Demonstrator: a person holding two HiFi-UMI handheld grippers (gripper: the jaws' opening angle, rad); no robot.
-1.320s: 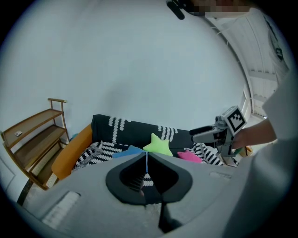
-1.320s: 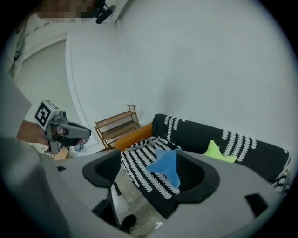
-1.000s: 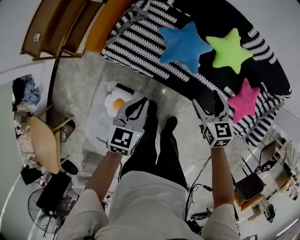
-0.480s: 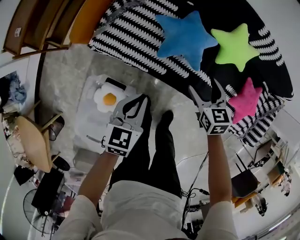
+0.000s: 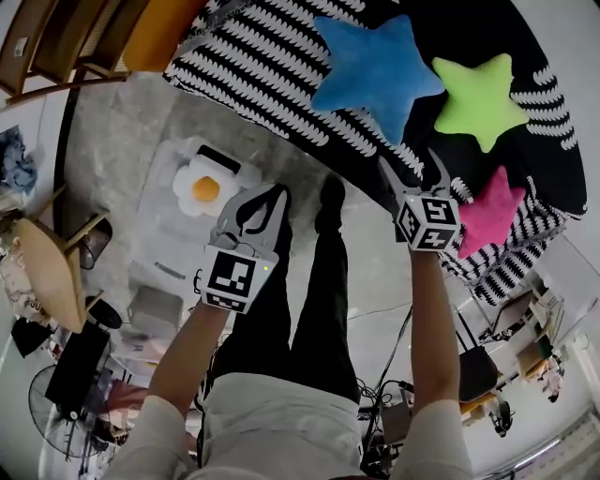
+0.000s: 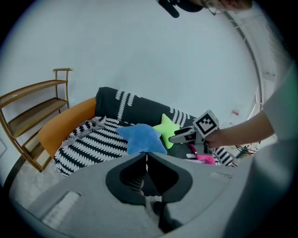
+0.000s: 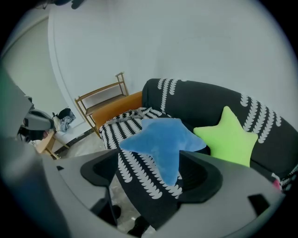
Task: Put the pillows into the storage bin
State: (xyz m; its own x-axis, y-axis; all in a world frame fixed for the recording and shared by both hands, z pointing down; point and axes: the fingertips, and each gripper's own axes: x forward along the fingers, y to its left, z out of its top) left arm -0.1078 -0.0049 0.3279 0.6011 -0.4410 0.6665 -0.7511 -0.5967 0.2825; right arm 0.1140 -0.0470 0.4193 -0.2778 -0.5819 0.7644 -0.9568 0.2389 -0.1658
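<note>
I count three star-shaped pillows on the sofa (image 5: 281, 75): one blue (image 5: 375, 66), one lime green (image 5: 480, 98), one pink (image 5: 492, 211). All three are soft plush with five rounded points. The blue and the green lie side by side on the dark seat, and the pink sits apart, near the sofa's edge. A fourth pillow, shaped like a fried egg (image 5: 202, 187) with a white rim and an orange yolk, lies in the one storage bin (image 5: 164, 244), a pale translucent box on the marbled floor in front of the sofa. The sofa is black, with a throw of white leaf-like rows. One orange cushion (image 5: 155, 28) lies at its end, next to one wooden slatted shelf (image 5: 47, 37).

I hold two tongs, both arms bare below the sleeve and stretched forward. My right tongs (image 5: 411, 169) reach out at the sofa's front edge, between the blue pillow and the pink one, spread wide and pinching nothing. My left tongs (image 5: 277, 193) hang lower above my legs, just beside the bin, tips pressed together and empty. Each marker cube faces up
</note>
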